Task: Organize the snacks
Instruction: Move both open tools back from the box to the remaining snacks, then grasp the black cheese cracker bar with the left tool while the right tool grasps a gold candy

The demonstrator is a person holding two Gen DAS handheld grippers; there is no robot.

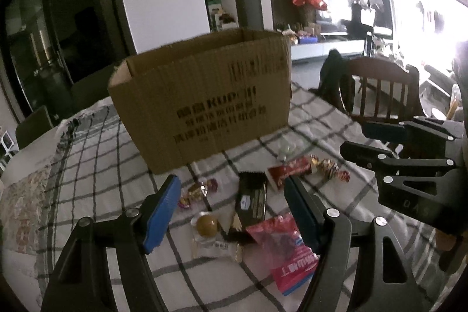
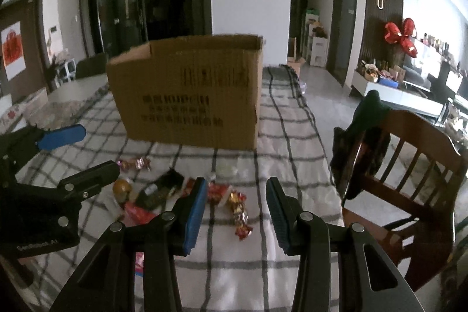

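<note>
An open cardboard box (image 1: pixel 204 95) stands on the checked tablecloth (image 1: pixel 96 165); it also shows in the right wrist view (image 2: pixel 187 92). Snacks lie in front of it: a dark bar packet (image 1: pixel 251 198), a clear packet with a round brown sweet (image 1: pixel 207 225), a red packet (image 1: pixel 280 247), a red bar wrapper (image 1: pixel 289 168), foil candies (image 1: pixel 329 167) and more foil candies (image 1: pixel 197 192). My left gripper (image 1: pixel 231 192) is open and empty above the snacks. My right gripper (image 2: pixel 235 195) is open and empty above foil candies (image 2: pixel 239 209).
A wooden chair (image 2: pixel 409 174) with dark clothing draped on it stands at the table's right side. The right gripper shows at the right in the left wrist view (image 1: pixel 354 136). The left gripper shows at the left in the right wrist view (image 2: pixel 96 149).
</note>
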